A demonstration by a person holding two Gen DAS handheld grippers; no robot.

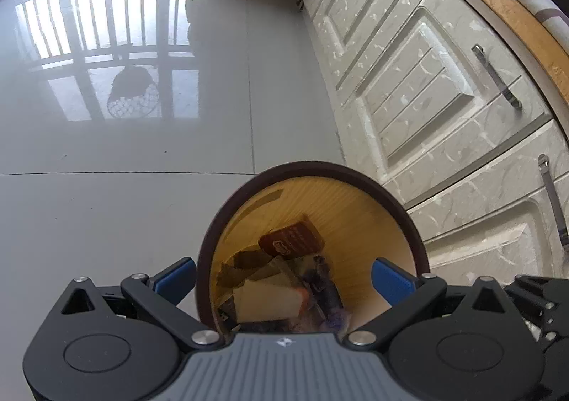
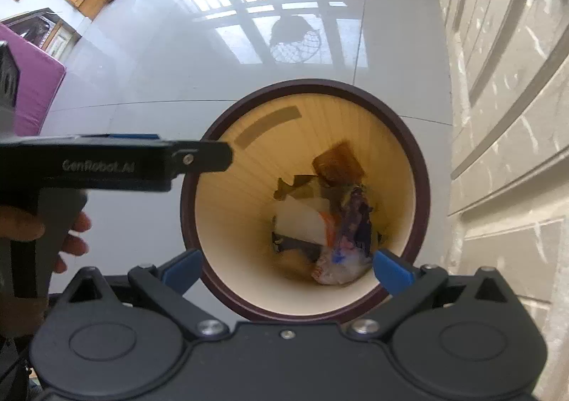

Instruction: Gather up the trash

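Bin (image 2: 305,308) stands upright on the floor (image 2: 170,74), mouth straight up, long axis vertical, just beside the cabinet doors (image 2: 505,116). Trash (image 2: 330,219) lies heaped at its bottom: wrappers, paper, a brown packet (image 1: 291,241). Left hand-held gripper (image 1: 284,278) hangs released over the rim, nothing between its blue pads. Right hand-held gripper (image 2: 286,267) too, spread wide and empty. Glossy grey tiles mirror a barred window.
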